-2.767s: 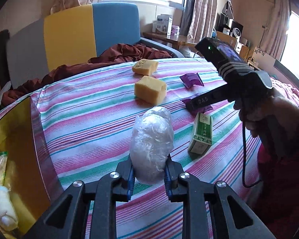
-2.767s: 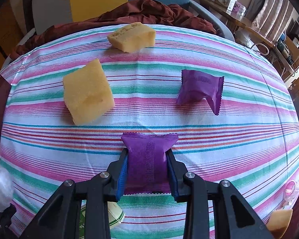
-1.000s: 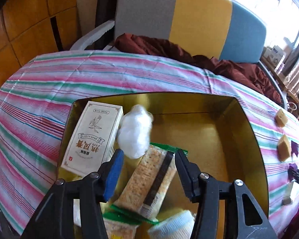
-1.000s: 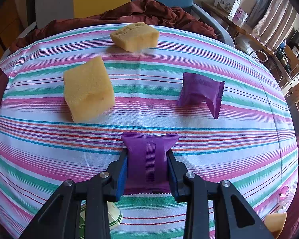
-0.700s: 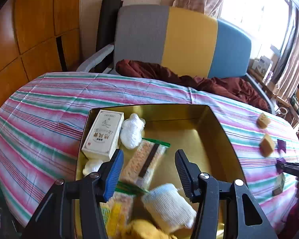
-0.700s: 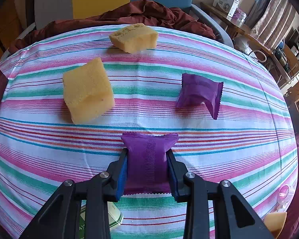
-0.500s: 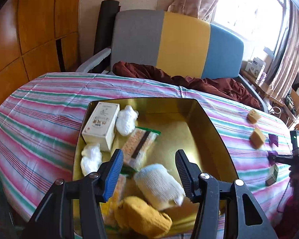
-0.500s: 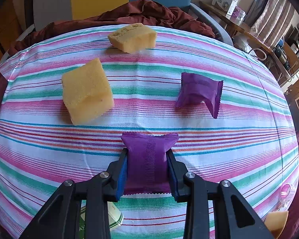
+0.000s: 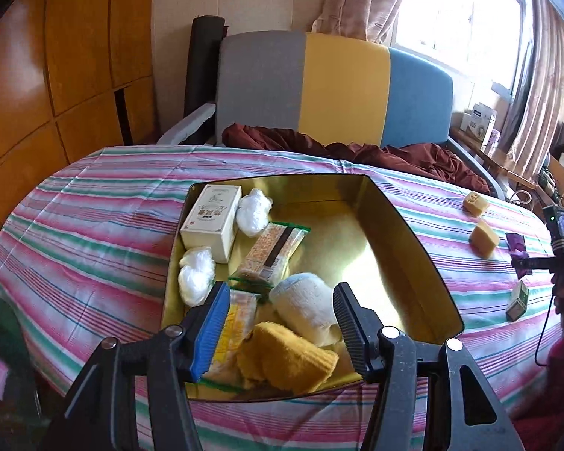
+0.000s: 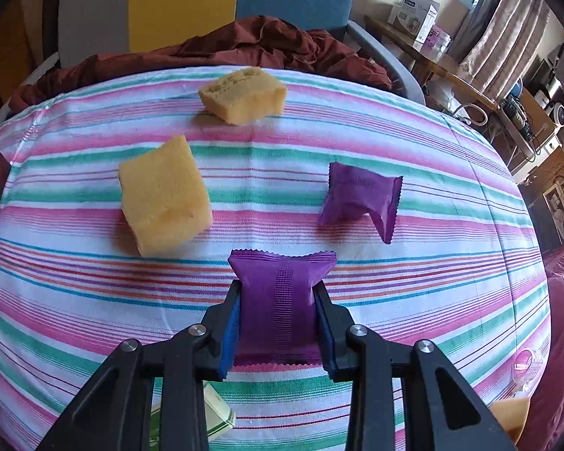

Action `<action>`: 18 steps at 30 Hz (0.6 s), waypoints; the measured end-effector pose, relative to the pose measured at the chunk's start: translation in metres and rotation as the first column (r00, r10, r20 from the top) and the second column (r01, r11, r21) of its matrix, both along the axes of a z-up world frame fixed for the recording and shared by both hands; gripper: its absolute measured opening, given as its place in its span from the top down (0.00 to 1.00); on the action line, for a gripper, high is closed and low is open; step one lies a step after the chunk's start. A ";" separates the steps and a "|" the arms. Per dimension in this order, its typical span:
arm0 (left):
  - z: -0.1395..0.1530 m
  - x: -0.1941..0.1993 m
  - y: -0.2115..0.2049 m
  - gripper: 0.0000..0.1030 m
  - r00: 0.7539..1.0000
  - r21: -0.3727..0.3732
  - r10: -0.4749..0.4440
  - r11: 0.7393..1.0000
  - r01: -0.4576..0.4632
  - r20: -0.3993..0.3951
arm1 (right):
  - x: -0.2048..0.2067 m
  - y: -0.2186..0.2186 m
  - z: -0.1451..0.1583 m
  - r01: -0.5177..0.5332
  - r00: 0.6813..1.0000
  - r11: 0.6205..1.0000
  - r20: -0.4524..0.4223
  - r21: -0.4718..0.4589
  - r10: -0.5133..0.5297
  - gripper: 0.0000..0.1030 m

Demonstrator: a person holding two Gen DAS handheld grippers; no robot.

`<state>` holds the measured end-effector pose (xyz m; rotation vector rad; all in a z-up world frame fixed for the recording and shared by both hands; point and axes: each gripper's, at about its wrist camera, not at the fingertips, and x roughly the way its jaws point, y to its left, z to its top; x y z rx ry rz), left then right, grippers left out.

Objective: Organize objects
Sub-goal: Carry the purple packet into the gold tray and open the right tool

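Striped tablecloth point(image 9: 94, 225) covers the table before a grey-yellow-blue chair point(image 9: 334, 90); wood panels left, curtained window right. Left gripper point(image 9: 280, 323), jaws just opening and empty, hangs above the gold tray point(image 9: 406, 240). Right gripper point(image 10: 276, 323) clamps a purple packet point(image 10: 278, 300) near 2 sponges point(image 10: 163, 195).

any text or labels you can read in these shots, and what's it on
Nothing reads clearly enough to quote.
white carton in the gold tray: red characters and a small drawing, too blurred.
purple packet lying on the striped cloth: faint print, illegible.
purple packet in the right gripper: only a crimped seam.
green and white box: print too small.
white box on the far shelf: blue label, unreadable.
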<state>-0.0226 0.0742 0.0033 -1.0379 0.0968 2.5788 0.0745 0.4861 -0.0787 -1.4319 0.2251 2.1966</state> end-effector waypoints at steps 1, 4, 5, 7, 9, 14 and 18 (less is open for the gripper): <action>-0.002 0.000 -0.004 0.43 1.000 0.002 0.008 1.000 -0.008 0.006 | -0.002 -0.002 0.005 -0.002 1.000 1.000 -0.014 0.000 0.002 0.66; -0.008 0.000 -0.013 0.43 0.999 0.007 0.030 1.000 -0.030 0.020 | -0.009 -0.017 0.017 -0.030 0.999 0.999 -0.039 0.020 0.031 0.66; -0.009 -0.001 -0.015 0.42 0.999 0.006 0.036 0.999 -0.037 0.022 | -0.012 -0.023 0.020 -0.045 0.998 0.999 -0.045 0.022 0.046 0.66; -0.012 -0.001 -0.019 0.41 0.998 0.007 0.049 0.999 -0.049 0.027 | -0.018 -0.036 0.024 -0.073 0.996 0.997 -0.053 0.026 0.075 0.66; -0.013 -0.002 -0.022 0.41 0.998 0.012 0.058 0.998 -0.058 0.030 | -0.023 -0.050 0.027 -0.097 0.993 0.995 -0.071 0.017 0.098 0.66; -0.013 -0.002 -0.026 0.39 0.997 0.022 0.067 0.997 -0.068 0.023 | -0.041 -0.100 0.047 -0.208 0.969 0.977 -0.143 -0.037 0.201 0.66; -0.014 -0.001 -0.026 0.38 0.998 0.023 0.060 0.998 -0.061 0.020 | -0.065 -0.160 0.062 -0.348 0.924 0.936 -0.193 -0.063 0.330 0.66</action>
